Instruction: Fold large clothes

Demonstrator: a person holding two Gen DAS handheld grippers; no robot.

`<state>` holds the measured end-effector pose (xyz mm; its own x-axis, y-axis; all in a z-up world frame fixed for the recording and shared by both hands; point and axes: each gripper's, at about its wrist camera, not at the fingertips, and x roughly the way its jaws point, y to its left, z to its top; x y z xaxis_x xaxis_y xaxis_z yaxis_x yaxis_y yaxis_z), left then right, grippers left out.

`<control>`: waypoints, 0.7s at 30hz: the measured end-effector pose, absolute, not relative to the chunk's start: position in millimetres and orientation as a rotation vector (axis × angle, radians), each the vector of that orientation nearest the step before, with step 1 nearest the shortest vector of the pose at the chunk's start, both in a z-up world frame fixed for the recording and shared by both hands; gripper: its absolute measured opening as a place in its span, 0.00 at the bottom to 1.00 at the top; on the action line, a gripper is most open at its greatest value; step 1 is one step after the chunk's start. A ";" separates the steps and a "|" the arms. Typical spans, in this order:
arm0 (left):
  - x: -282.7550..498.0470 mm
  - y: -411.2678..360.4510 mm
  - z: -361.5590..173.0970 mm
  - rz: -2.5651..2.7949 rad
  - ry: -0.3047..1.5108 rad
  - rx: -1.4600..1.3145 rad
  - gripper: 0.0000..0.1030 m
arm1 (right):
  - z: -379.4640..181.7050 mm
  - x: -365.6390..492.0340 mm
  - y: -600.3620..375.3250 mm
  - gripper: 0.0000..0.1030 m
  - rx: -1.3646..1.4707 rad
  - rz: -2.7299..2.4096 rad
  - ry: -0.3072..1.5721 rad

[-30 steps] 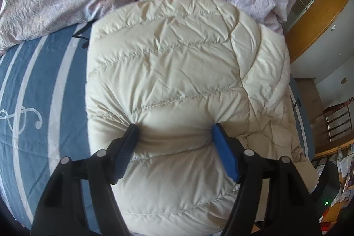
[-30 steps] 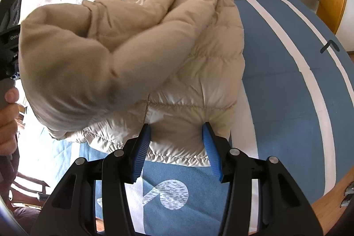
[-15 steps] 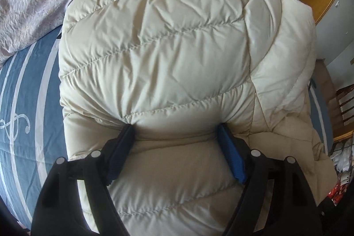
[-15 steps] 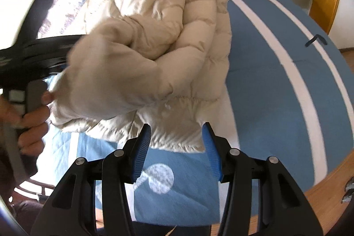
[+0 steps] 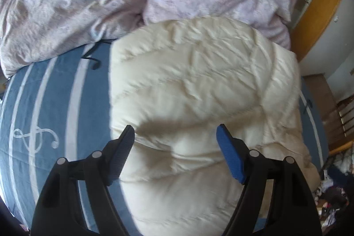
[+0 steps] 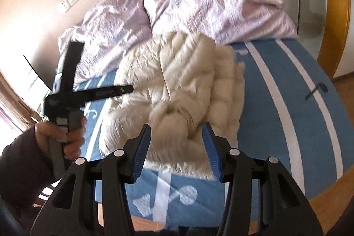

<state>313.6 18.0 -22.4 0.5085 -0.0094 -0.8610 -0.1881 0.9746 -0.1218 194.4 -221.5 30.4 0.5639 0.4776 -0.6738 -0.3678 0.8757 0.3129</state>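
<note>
A cream quilted down jacket [image 5: 203, 103] lies folded in a puffy bundle on the blue striped bed sheet [image 5: 55, 103]. My left gripper [image 5: 176, 132] is open and empty, hovering just above the jacket's near part without touching it. In the right wrist view the jacket [image 6: 183, 90] lies bunched on the sheet [image 6: 287, 103], and my right gripper [image 6: 177, 127] is open and empty, pulled back above the jacket's near edge. The left gripper's black body [image 6: 70, 92] shows there at the left, held in a hand.
Lilac crumpled pillows and duvet [image 5: 110, 3] lie along the head of the bed, touching the jacket's far edge. A wooden wardrobe [image 5: 320, 3] stands at the right. The bed's wooden edge [image 6: 327, 187] runs along the near right. Clutter lies on the floor [image 5: 331, 202].
My left gripper has lifted off and backed away from the jacket, which has dropped onto the bed. My right gripper has pulled back and up, away from the jacket's hem.
</note>
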 end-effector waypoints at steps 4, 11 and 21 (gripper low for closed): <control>321.7 30.6 -33.4 0.144 1.071 -0.239 0.73 | 32.2 199.5 -211.1 0.49 0.149 0.519 0.831; 344.0 4.6 -46.3 0.106 1.111 -0.164 0.74 | 21.6 199.8 -204.8 0.49 0.151 0.532 0.856; 357.1 -11.4 -66.3 0.080 1.149 -0.144 0.75 | 22.6 209.7 -209.4 0.49 0.168 0.527 0.850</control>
